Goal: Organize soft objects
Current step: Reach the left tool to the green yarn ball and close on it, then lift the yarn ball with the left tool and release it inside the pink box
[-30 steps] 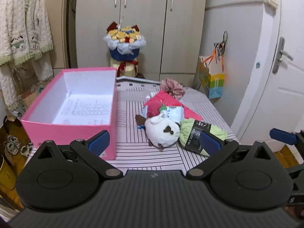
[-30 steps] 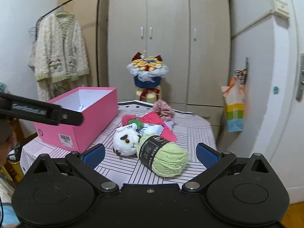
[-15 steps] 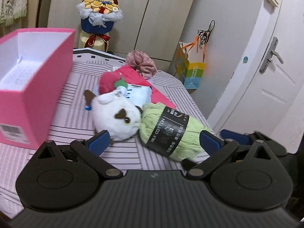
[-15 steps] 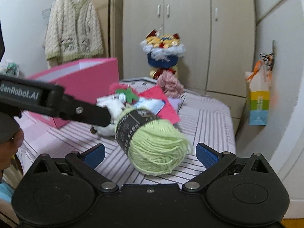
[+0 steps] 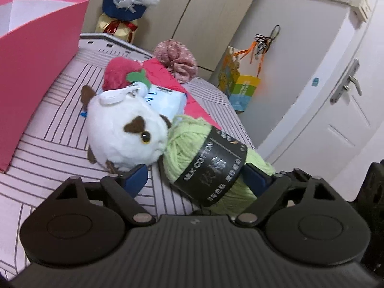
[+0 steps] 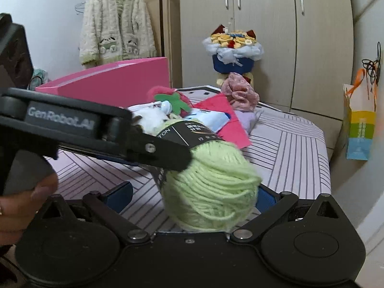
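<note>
A light green yarn skein (image 5: pixel 208 165) with a black label lies on the striped table beside a white plush toy (image 5: pixel 124 134). My left gripper (image 5: pixel 195 180) straddles the skein. Its jaws are closing, and the left pad still stands clear of the wool. My right gripper (image 6: pixel 193 195) is open around the same skein (image 6: pixel 211 187) from its other end. One of the left gripper's fingers (image 6: pixel 165 153) crosses the right wrist view and rests against the skein's label. The pink box (image 5: pixel 36 60) stands open at the left.
Behind the plush lie a red strawberry toy (image 5: pixel 117 74), a tissue pack (image 5: pixel 165 100), a red sheet (image 5: pixel 199 105) and a pink fabric bundle (image 5: pixel 176 60). A bouquet (image 6: pixel 231 48) and wardrobe stand beyond. The table's edge (image 5: pixel 240 124) drops off at the right. A hand (image 6: pixel 24 204) holds the left gripper.
Both grippers came down and forward onto the yarn skein, which now sits between both pairs of jaws. The left jaws have narrowed. The skein and plush have not moved.
</note>
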`<state>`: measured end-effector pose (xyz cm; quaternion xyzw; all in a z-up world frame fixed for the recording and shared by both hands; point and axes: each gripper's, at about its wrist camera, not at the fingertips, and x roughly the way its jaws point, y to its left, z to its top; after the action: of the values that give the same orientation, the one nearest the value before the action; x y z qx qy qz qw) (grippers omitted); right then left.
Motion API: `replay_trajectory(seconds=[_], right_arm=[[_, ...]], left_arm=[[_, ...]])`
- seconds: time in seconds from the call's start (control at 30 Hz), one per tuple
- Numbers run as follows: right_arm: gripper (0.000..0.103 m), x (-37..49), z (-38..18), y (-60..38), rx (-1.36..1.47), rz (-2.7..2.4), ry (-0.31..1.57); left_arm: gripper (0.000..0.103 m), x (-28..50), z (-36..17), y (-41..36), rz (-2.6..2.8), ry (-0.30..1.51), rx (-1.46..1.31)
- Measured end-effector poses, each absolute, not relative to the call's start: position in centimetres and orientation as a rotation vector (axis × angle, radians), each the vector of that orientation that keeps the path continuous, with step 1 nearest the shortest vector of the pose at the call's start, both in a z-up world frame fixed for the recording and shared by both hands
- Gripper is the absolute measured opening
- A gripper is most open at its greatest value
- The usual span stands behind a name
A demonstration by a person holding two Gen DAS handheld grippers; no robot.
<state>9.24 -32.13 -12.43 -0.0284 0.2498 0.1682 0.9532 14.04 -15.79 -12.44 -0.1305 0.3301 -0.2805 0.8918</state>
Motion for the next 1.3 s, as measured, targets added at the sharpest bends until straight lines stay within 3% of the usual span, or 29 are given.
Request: replay_trajectory(seconds=[0.13, 0.3, 0.4, 0.57, 1.3], right_arm=[[0.08, 8.5, -12.6, -32.5, -0.014, 0.269, 0.487], [0.065, 7.0, -12.9, -32.5, 0.045, 0.226, 0.479], [0.06, 6.5, -12.7, -31.7, 0.041, 0.192, 0.478], [0.059, 6.0, -12.2, -31.0, 0.088, 0.151, 0.494], [0.06, 1.7, -8.4, -26.3, 0.05, 0.114, 0.624]], left_arm=[[0.081, 13.8, -12.7, -15.8, -0.615, 0.688, -0.283], [0.081, 14.4, -13.3, -15.7, -0.703, 0.787, -0.371], [0.076, 14.0, -13.3, -16.0, -0.724, 0.782, -0.363], [0.071, 12.7, -12.6, -16.2, -0.719, 0.756, -0.296], [0.071, 8.7, -9.6, -12.0, -0.74, 0.866, -0.285]])
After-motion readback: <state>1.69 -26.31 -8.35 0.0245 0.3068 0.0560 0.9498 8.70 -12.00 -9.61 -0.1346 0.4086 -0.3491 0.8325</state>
